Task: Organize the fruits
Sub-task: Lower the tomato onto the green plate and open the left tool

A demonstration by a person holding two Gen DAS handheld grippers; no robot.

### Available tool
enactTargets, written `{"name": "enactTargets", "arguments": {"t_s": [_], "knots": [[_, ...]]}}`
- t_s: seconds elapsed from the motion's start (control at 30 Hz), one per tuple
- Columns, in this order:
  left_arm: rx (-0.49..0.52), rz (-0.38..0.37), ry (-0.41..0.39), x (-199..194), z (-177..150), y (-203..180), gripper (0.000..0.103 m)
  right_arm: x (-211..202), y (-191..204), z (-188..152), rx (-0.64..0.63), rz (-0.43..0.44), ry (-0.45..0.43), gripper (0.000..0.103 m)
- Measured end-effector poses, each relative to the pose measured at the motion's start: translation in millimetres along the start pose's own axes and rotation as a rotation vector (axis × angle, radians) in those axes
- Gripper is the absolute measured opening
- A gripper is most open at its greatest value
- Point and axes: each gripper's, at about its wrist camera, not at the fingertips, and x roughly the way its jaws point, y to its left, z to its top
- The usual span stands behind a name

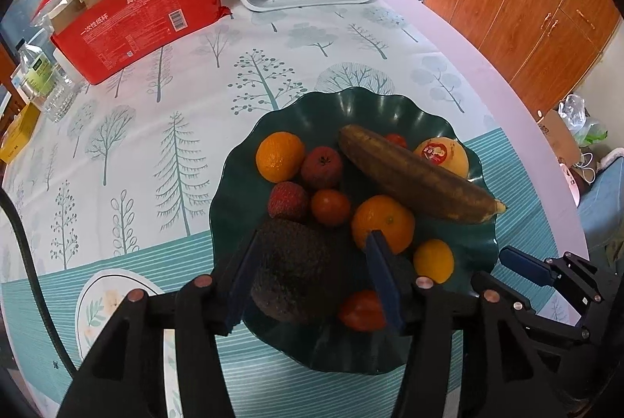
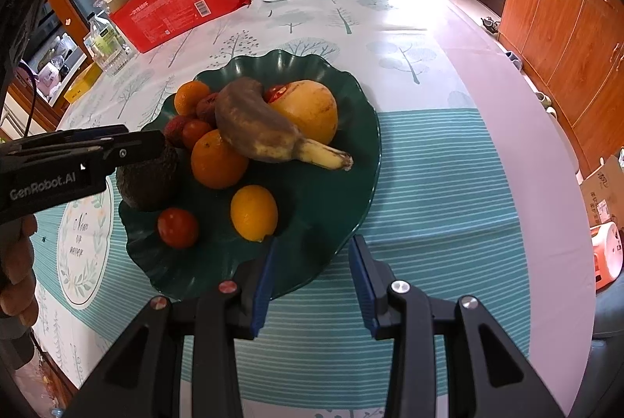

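**Two grippers, one full plate**

Ten-odd fruits crowd the green plate (image 1: 460,114) at centre frame. Left gripper (image 1: 312,262) straddles the avocado (image 1: 300,270), fingers spread, the left pad at its skin, the right clear. Right gripper (image 2: 312,262) hovers empty, parted, at the plate's lower edge. Avocado likely firm, heavy, rough-skinned; grip its broad middle. Banana (image 1: 413,176) looks overripe, soft.

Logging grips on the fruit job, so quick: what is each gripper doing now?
Left gripper: open, jaws astride the avocado on the plate, one pad off it.
Right gripper: open, empty, over the plate's near rim.
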Motion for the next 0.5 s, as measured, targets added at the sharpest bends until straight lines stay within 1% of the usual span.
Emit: {"name": "enactTargets", "arguments": {"t_s": [0.3, 0.5], "knots": [[-0.007, -0.007, -0.013, -11, -7, 3, 0.055, 0, 3, 0, -0.004, -0.013, -0.001, 0.038], [-0.013, -0.004, -0.035, -25, -11, 7, 0.06, 0, 7, 0, -0.009, -0.022, 0.0, 0.038]]}}
